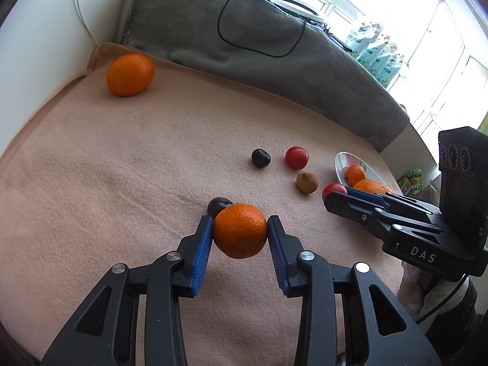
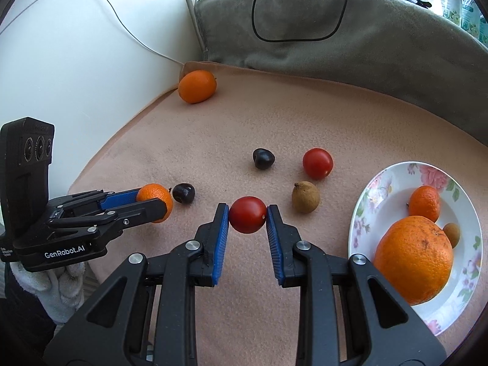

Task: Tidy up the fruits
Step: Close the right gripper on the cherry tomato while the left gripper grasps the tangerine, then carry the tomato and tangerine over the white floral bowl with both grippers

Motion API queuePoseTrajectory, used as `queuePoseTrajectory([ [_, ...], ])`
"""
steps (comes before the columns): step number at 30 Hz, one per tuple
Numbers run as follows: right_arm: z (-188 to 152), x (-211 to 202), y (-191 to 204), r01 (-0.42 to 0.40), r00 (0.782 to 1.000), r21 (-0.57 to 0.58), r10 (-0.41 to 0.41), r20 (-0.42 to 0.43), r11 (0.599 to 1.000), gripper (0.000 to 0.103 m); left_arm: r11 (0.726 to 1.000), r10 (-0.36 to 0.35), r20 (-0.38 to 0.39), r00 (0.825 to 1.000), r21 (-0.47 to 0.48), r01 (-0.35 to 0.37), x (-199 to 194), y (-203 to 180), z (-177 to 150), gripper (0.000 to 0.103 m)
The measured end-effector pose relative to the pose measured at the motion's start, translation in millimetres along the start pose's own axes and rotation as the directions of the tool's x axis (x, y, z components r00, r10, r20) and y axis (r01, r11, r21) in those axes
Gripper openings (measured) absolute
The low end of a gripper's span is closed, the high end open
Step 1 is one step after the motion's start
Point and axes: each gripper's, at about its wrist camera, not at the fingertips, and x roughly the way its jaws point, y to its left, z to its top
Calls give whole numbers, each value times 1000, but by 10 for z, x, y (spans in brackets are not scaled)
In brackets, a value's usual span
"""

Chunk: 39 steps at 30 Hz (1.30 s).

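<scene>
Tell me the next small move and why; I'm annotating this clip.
Probably carry the tomato, pinched in the right gripper, rightward over the floral plate and release: fruit already sits there. The left gripper grips a mandarin and could follow.

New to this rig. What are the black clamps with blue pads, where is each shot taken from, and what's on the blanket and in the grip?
They are two hand-held grippers, one in each of a person's hands, no robot arm. Each carries a fisheye camera looking along its own fingers, so each picture shows its own gripper at the bottom and the other one at the side.

Left wrist view: the left gripper is closed on a small mandarin. Right wrist view: the right gripper is closed on a red tomato.

On the pink blanket lie a large orange at the far corner, two dark cherries, a second tomato and a brown fruit. The floral plate holds a big orange, a mandarin and another small brown fruit.
</scene>
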Motion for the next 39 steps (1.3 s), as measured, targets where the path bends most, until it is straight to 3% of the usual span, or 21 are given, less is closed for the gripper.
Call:
queuePoseTrajectory([
  [25,-253,-777,-706,107,988,148,-122,99,983,26,986,-111,9,994,123,109,249,-764,295,35],
  [39,-462,-954,-1157,165,977,227,-190,95,960,26,971,-150,-21,988,185,152,497,-1176,430,35],
])
